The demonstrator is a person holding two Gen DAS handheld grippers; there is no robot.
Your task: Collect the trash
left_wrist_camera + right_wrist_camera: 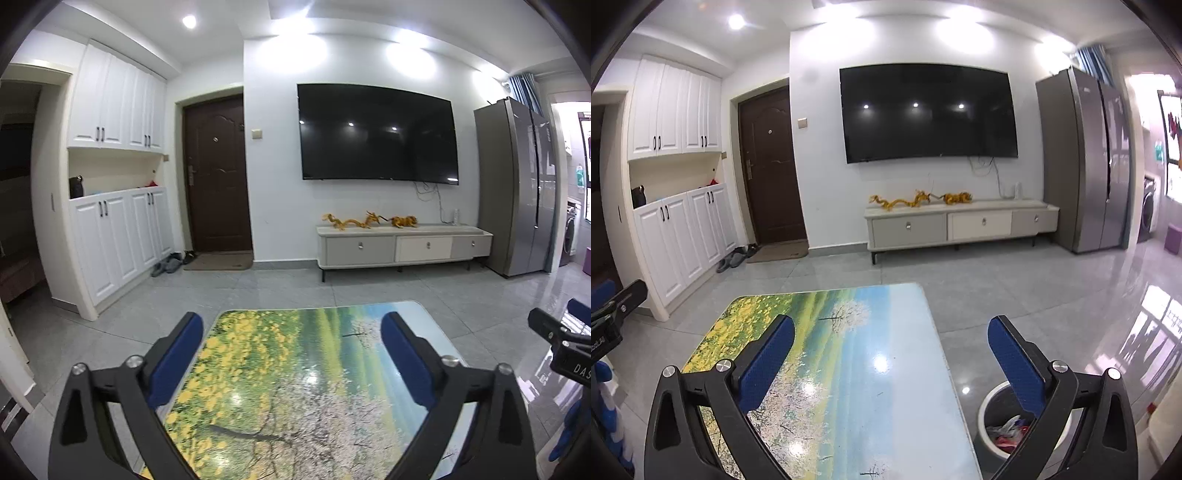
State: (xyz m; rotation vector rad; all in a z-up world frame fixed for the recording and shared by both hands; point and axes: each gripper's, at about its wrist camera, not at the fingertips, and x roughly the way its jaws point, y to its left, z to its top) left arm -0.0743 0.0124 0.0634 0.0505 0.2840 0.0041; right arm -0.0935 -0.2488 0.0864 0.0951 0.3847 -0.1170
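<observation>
The left gripper (291, 328) hangs over the low table (295, 387), and its two blue fingers (177, 362) are spread wide with nothing between them. The right gripper (891, 332) hangs over the same table (849, 369), near its right edge. Its blue fingers (764, 363) are also spread wide and hold nothing.

The table top shows a painted picture of yellow flowers, green fields and white blossom trees.

A round trash bin (988, 406) stands on the grey tile floor (1015, 295), just beside the table's right edge. The trash (1008, 432) is inside the bin: crumpled bits in red, white and blue. One right finger partly hides the bin.

Far across the floor, a big black TV (376, 134) hangs on the white wall. Under it stands a long TV cabinet (402, 245) with golden dragon figures (354, 221) on top.
</observation>
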